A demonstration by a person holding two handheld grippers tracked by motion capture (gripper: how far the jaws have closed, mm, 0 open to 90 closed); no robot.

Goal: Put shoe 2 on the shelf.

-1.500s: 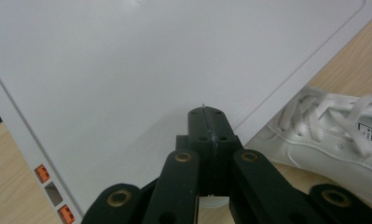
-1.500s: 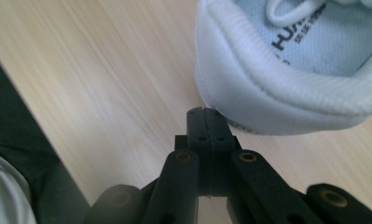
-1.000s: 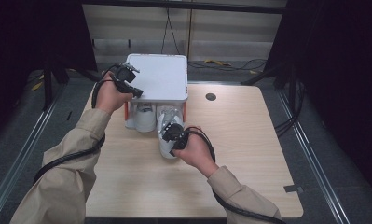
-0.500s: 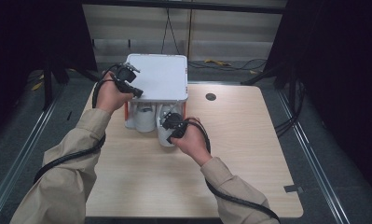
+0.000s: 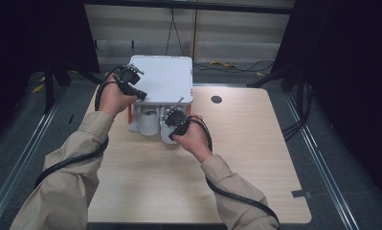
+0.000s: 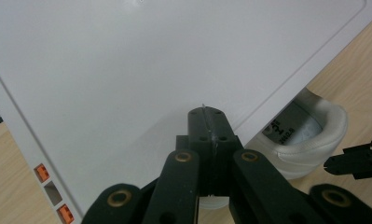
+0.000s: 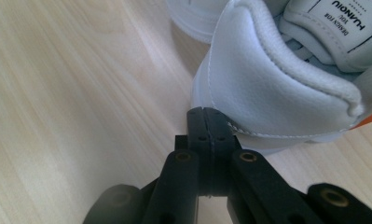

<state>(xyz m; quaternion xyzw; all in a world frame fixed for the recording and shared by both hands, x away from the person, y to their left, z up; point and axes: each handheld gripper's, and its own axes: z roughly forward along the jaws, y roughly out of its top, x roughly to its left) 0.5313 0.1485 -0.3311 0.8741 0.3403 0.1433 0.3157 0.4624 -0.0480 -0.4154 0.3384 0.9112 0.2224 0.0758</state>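
Right claw [image 7: 206, 112], jaws together, has pushed the shoe [image 7: 277, 88] toward the box [image 5: 162, 79] edge.

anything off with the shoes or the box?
Nothing damaged or spilled. One oddity: the white box sits tilted over a pair of white sneakers, whose heels stick out from under its near edge. The left gripper, fingers shut, rests on the box; the right gripper, shut, presses the right sneaker's heel.

A plain white box lid [image 5: 164, 79] is seen, orange tabs dotted along its edge. White sneakers [image 5: 150, 122] are shown beneath, black lettering printed on the tongue. Pale wood grain is displayed across the bench [image 5: 255, 158]. Both grippers are finished in black.
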